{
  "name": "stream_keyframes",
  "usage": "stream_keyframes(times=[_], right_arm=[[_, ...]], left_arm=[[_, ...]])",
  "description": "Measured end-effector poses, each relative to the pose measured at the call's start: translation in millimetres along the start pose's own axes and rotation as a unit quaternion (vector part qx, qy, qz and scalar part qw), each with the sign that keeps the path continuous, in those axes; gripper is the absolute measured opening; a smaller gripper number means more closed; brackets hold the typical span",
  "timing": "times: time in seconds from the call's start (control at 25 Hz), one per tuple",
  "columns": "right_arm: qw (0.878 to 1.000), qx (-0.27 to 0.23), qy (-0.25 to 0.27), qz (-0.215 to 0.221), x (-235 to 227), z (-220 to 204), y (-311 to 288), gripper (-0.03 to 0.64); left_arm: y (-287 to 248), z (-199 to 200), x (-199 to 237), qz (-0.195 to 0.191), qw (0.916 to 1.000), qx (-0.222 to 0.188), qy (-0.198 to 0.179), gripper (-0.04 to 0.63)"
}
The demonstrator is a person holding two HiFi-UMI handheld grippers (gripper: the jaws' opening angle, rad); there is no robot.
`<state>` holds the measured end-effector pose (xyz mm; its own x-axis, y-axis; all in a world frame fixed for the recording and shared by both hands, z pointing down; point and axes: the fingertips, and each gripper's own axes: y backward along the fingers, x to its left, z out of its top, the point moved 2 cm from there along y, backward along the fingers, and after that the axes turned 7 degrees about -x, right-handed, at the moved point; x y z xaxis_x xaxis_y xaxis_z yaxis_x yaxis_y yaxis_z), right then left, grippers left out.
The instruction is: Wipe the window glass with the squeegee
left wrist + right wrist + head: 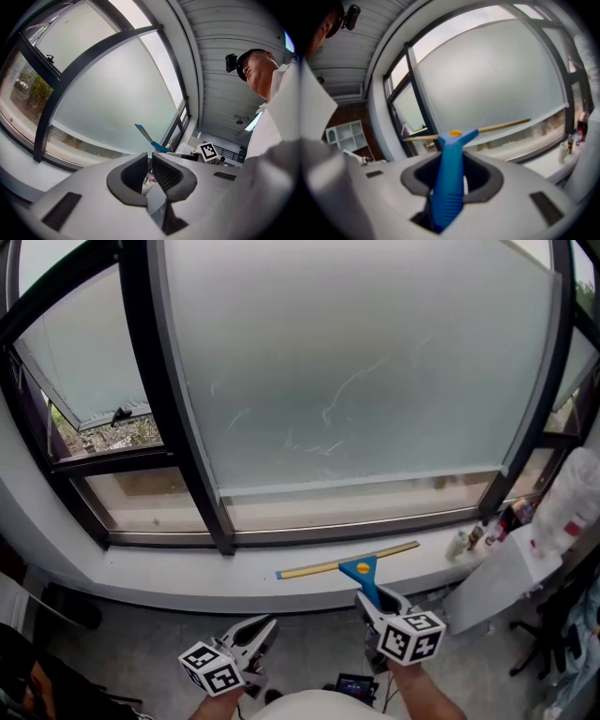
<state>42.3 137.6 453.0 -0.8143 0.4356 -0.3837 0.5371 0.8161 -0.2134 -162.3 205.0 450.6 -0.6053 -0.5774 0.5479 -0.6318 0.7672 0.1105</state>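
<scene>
The squeegee (349, 567) has a blue handle and a long yellow blade, which hangs level just above the white sill, below the frosted window glass (356, 371). My right gripper (368, 600) is shut on the blue handle from below. In the right gripper view the handle (449, 183) runs up between the jaws to the blade (497, 125). My left gripper (266, 626) hangs low to the left, away from the glass, shut and holding nothing. The left gripper view shows its jaws (150, 168) closed together, with the squeegee (146, 137) beyond them.
Dark frames border the big pane; a smaller tilted-open window (84, 343) lies to the left. The white sill (169, 563) runs under the glass. Small bottles (489, 529) and a white box (511, 577) crowd the sill's right end.
</scene>
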Motion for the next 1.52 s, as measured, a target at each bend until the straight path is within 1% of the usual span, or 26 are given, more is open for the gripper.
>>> stream_keyframes(times=[0.12,0.24,0.32,0.4,0.52,0.68,1.12,1.36,1.52], right_arm=[[1.0,-0.004,-0.022,0.01,-8.7,5.9,1.1,0.144],[0.998,-0.02,-0.051,0.043,-13.8,15.1,1.1,0.144],[0.996,-0.029,-0.058,0.068,-16.0,21.2,1.6,0.144],[0.994,-0.031,-0.05,0.094,-16.1,26.7,2.3,0.144],[0.992,-0.031,-0.019,0.12,-16.9,33.1,2.3,0.144],[0.991,-0.041,0.028,0.12,-23.5,39.6,-1.0,0.144],[0.993,-0.027,0.03,0.115,-35.1,55.0,-26.4,0.144],[0.992,-0.03,0.036,0.118,-21.5,61.6,-53.5,0.144],[0.991,-0.037,0.039,0.126,-0.9,69.8,-84.7,0.144]], left_arm=[[-7.1,-0.3,-2.5,0.001,1.0,-0.002,-0.009,0.054],[-13.4,-1.3,-5.1,0.005,0.9999,-0.005,-0.016,0.054],[-16.6,-2.8,-7.4,0.009,0.9997,-0.007,-0.02,0.054],[-19.6,-4.9,-10.3,0.014,0.9996,-0.01,-0.023,0.054],[-24.3,-7.7,-13.7,0.023,0.9992,-0.015,-0.028,0.054],[-30.0,-9.0,-15.9,0.032,0.9986,-0.024,-0.033,0.054],[-39.0,1.5,-12.6,0.05,0.9962,-0.05,-0.051,0.054],[-41.3,24.4,6.9,0.052,0.9951,-0.055,-0.064,0.054],[-43.4,60.6,30.2,0.039,0.9934,-0.064,-0.087,0.054]])
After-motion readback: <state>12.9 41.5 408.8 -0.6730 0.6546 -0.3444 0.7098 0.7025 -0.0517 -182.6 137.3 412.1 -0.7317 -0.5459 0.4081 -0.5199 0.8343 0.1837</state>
